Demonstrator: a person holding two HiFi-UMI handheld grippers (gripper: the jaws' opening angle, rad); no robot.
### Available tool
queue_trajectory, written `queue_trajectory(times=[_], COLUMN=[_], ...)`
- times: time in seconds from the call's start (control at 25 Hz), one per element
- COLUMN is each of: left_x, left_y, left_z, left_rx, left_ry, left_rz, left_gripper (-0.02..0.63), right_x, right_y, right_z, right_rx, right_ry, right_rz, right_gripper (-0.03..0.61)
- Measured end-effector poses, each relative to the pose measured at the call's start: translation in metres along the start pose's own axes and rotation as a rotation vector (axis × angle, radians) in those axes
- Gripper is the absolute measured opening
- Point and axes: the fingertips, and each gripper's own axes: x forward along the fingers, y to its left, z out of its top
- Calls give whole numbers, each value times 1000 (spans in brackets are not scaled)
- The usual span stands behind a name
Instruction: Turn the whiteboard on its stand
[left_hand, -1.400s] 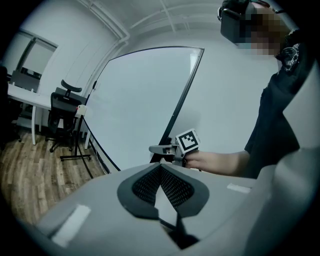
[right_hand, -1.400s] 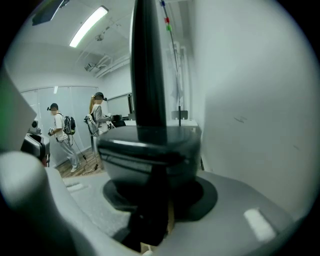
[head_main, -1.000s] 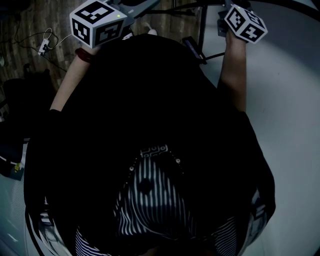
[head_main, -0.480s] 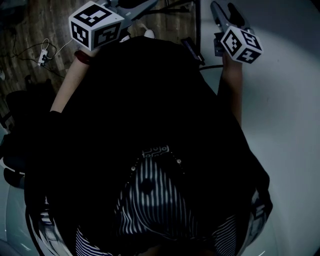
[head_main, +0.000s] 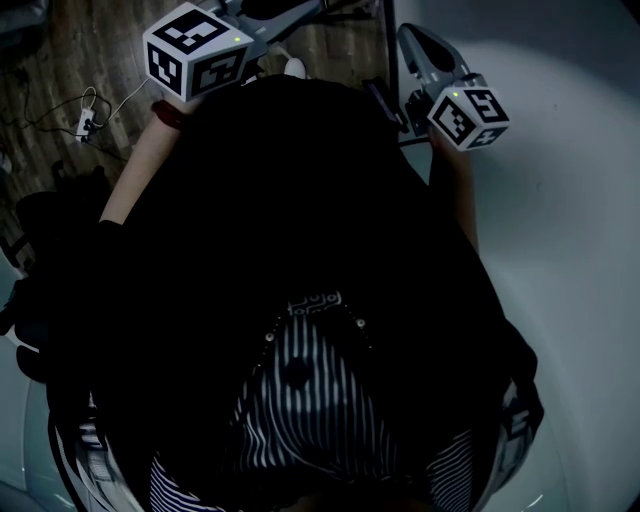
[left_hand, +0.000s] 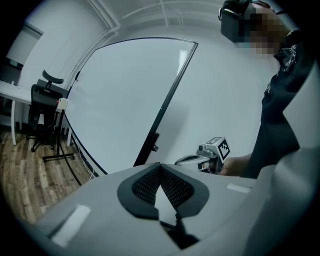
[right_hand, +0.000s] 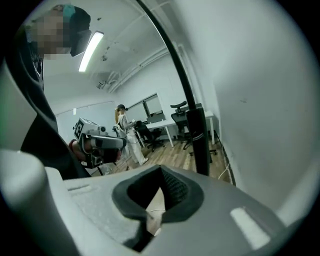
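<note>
The whiteboard (left_hand: 125, 95) is a large white panel with a thin black frame (left_hand: 167, 102), and it stands tilted ahead of me. In the head view it fills the right side as the whiteboard (head_main: 560, 200), and its black edge (head_main: 388, 50) runs down between my hands. My left gripper (left_hand: 160, 167) is shut with nothing in it, a short way off the board. My right gripper (right_hand: 160, 176) is shut and empty, close beside the frame's post (right_hand: 195, 130). The head view shows the right gripper (head_main: 410, 38) just right of that edge.
Wood floor (head_main: 90, 50) with a cable and a power strip (head_main: 85, 120) lies at the left. An office chair (left_hand: 42, 107) and a desk stand behind the board. Desks, chairs and a standing person (right_hand: 125, 132) are in the far room.
My right gripper has moved left and down toward the board's black edge, and its jaws have gone from apart to shut. The left gripper has barely moved.
</note>
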Motion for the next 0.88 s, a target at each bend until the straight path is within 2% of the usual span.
queue_trajectory(times=[0.72, 0.88], left_x=[-8, -6], left_y=[9, 7], left_z=[3, 0], left_rx=[1, -34], left_ry=[-29, -32], left_rz=[36, 19], left_gripper=[0, 0], right_x=[23, 22], right_y=[7, 5], right_z=[-6, -7], right_rx=[-16, 5], right_ry=[48, 41], right_rz=[75, 79], right_gripper=[0, 0])
